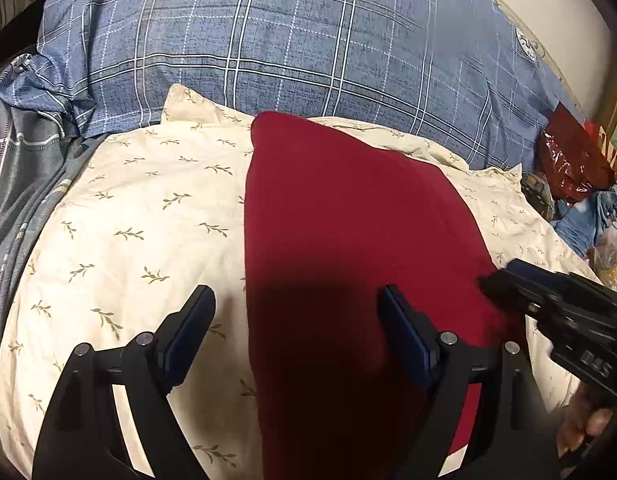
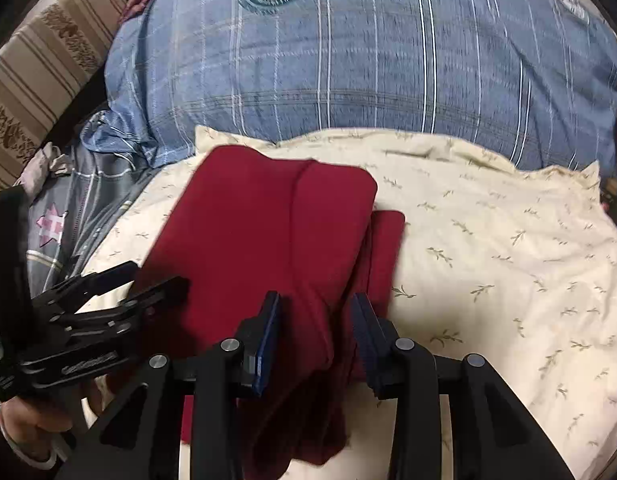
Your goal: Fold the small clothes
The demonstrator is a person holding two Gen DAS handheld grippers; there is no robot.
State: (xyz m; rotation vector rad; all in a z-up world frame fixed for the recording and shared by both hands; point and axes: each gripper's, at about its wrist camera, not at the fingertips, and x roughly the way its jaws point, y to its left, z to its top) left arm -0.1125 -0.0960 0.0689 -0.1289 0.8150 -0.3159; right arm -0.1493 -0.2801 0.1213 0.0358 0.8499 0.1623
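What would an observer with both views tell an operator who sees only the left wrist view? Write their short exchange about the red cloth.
Operator: Is the right gripper open?
Observer: Yes. The right gripper has its jaws apart, with a ridge of the cloth between them.
Operator: Does the cloth lie as one flat layer?
Observer: No. A lower layer sticks out from under the top one, on the side away from the left gripper.
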